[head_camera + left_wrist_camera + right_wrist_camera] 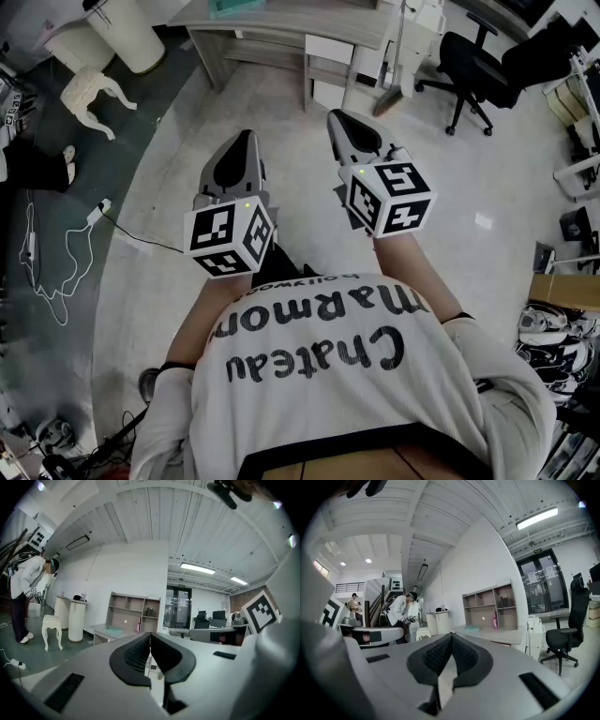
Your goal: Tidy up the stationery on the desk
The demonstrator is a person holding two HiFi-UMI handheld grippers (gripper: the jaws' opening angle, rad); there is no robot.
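Beyond the left gripper (pixel 246 137) and right gripper (pixel 337 115), jaws pressed together, stand desk (pixel 272 22) and chair (pixel 474 62).

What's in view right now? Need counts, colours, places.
desk: one, grey, with shelves, far ahead by the wall
office chair: one, black, right of the desk
stool: one, white, left of the desk
round stand: one, white, behind the stool
power strip: one, white, floor at left
other person: one, white top, far left
shirt: one, white, black lettering
left tool: one, grey, shut, empty
right tool: one, grey, shut, empty
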